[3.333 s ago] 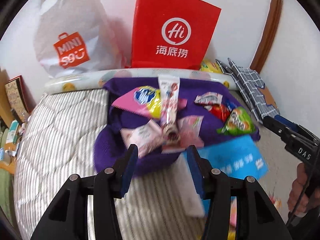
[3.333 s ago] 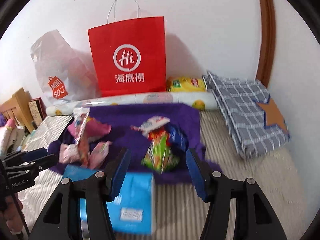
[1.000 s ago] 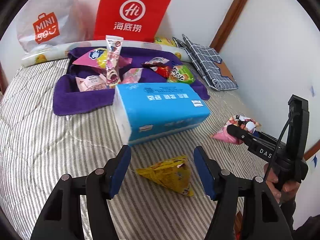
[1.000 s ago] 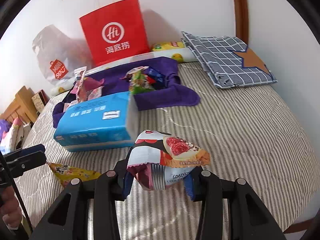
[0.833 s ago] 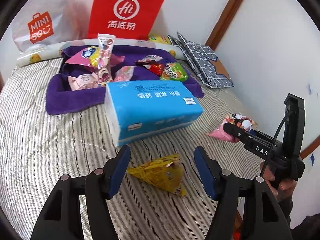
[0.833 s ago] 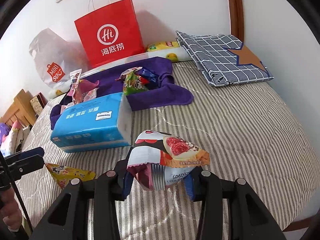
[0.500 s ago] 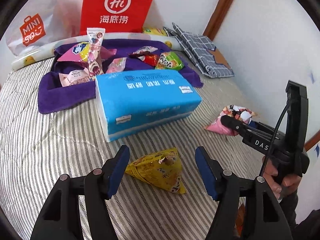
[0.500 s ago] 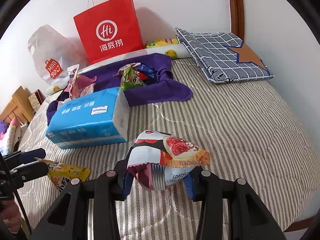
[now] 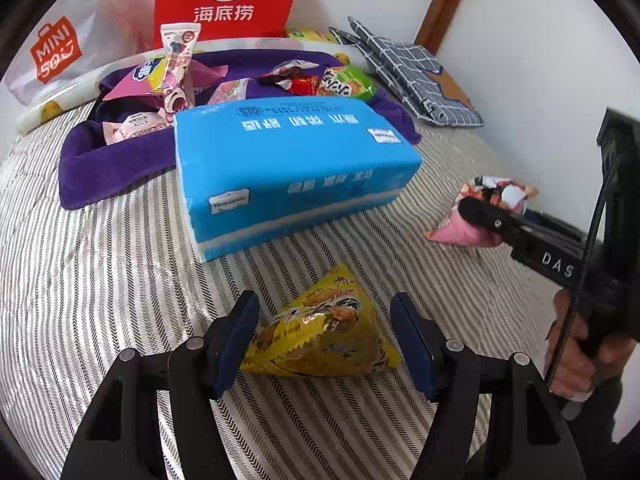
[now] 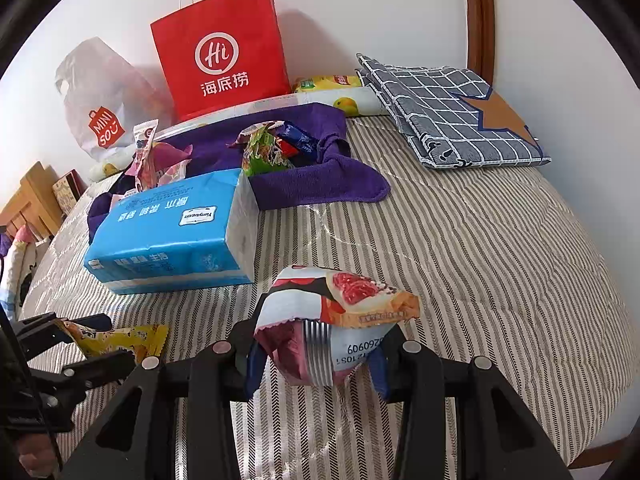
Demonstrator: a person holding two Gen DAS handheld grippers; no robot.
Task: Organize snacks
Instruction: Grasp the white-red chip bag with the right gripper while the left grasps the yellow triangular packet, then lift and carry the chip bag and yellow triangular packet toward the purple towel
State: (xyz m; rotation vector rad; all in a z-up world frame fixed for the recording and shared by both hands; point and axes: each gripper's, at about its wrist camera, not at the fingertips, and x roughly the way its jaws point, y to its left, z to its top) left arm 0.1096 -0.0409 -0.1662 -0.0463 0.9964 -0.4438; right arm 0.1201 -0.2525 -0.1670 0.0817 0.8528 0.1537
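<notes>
My left gripper (image 9: 324, 336) is open, its jaws on either side of a yellow snack packet (image 9: 326, 334) that lies on the striped bed; the packet also shows in the right wrist view (image 10: 120, 338). My right gripper (image 10: 316, 364) is shut on a pink-and-white snack packet (image 10: 332, 316) held just above the bed; it shows in the left wrist view (image 9: 476, 216) too. A purple towel (image 10: 320, 182) at the back holds several snack packets (image 9: 344, 84).
A large blue tissue pack (image 9: 288, 168) lies between the grippers and the towel. A red paper bag (image 10: 220, 48) and a Miniso plastic bag (image 10: 100, 100) stand against the wall. A checked folded cloth (image 10: 448, 108) lies at the back right.
The left gripper has moved closer to the yellow packet, which now lies between its open jaws. The right gripper still holds the pink-and-white packet and has hardly shifted.
</notes>
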